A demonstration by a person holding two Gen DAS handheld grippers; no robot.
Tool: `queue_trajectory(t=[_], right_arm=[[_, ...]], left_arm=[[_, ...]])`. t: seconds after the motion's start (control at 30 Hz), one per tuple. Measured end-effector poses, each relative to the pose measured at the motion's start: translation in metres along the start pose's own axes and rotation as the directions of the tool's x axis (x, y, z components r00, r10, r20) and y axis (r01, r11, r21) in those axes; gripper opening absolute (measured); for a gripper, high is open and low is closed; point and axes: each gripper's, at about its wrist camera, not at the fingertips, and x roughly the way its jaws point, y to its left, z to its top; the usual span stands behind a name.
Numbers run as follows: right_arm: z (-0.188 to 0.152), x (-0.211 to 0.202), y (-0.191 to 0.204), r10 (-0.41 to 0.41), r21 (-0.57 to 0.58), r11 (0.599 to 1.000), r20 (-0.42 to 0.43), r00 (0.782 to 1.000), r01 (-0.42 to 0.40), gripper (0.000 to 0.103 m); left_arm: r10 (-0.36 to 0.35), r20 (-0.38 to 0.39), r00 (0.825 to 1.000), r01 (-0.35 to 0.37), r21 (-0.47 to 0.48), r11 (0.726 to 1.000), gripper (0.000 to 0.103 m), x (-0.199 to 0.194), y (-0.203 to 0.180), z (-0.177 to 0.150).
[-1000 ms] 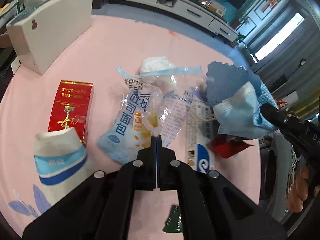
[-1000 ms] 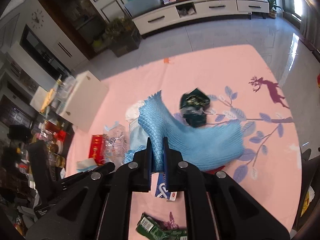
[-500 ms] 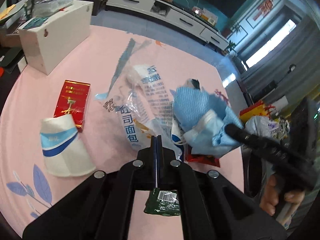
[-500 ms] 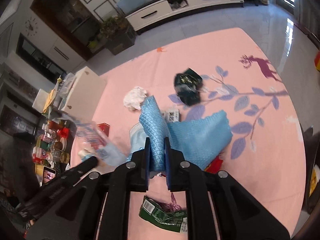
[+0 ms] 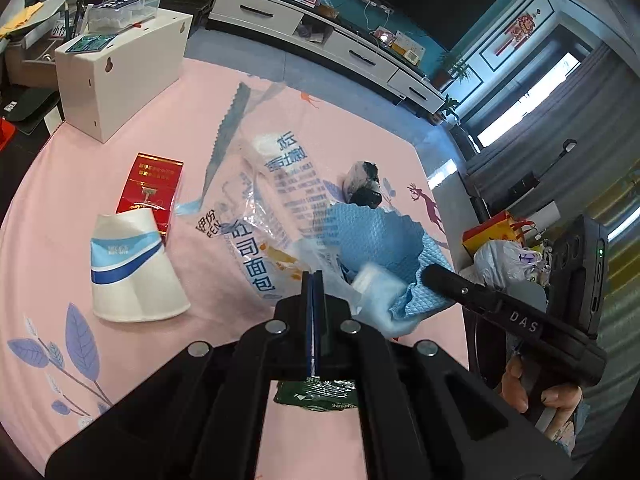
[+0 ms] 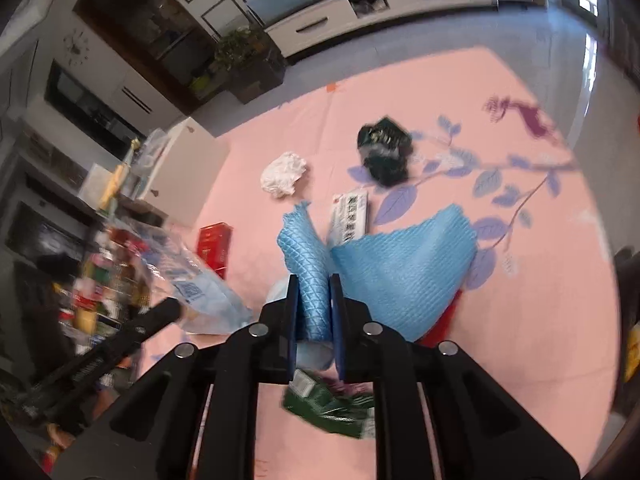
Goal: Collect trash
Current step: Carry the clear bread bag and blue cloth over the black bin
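Observation:
My left gripper (image 5: 314, 280) is shut on a clear plastic bread bag (image 5: 264, 216) with blue print, lifted off the pink tablecloth (image 5: 100, 168). My right gripper (image 6: 313, 284) is shut on a blue textured cloth (image 6: 404, 272), held above the table; the cloth also shows in the left wrist view (image 5: 380, 240). The bread bag appears blurred at the left of the right wrist view (image 6: 192, 280).
On the table lie a red box (image 5: 154, 188), a white and blue paper cup (image 5: 128, 268), a white crumpled tissue (image 6: 284, 174), a black crumpled bag (image 6: 384, 154), a white medicine box (image 6: 350, 214) and a green wrapper (image 6: 332, 404). A white box (image 5: 116, 68) stands at the far left edge.
Both grippers have risen and drawn back with their loads. The bread bag now hangs clear of the table and the tissue beneath it is uncovered.

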Motion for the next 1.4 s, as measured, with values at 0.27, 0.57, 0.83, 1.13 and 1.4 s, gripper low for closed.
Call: queue_trajectory(t=[0.27,0.57,0.83,1.13,1.4], right_arm=[[0.002,-0.03,0.011,0.019,-0.034,0.999,0.082,0.996,-0.016,0.007],[0.002,-0.103,0.012,0.073,-0.048,0.997,0.256,0.964,-0.062,0.006],[-0.008,-0.177,-0.035,0.016,0.058,0.997,0.443,0.897,-0.047,0.006],[-0.03,-0.242,-0.109,-0.123,0.229,0.973,0.585,0.802,-0.017,0.006],[-0.053,-0.263,-0.167,-0.314,0.412,0.909,0.586,0.747,0.06,0.006]], left_arm=[[-0.052,0.028,0.998,0.051,0.023,0.998,0.001,-0.011,-0.01,0.0],[-0.15,0.08,0.986,0.14,0.112,0.984,0.001,-0.042,-0.049,-0.007],[-0.237,0.079,0.968,0.213,0.237,0.948,0.001,-0.043,-0.119,-0.021],[-0.326,-0.033,0.945,0.317,0.347,0.883,0.001,-0.004,-0.216,-0.045],[-0.381,-0.157,0.911,0.411,0.405,0.816,0.001,0.04,-0.289,-0.077]])
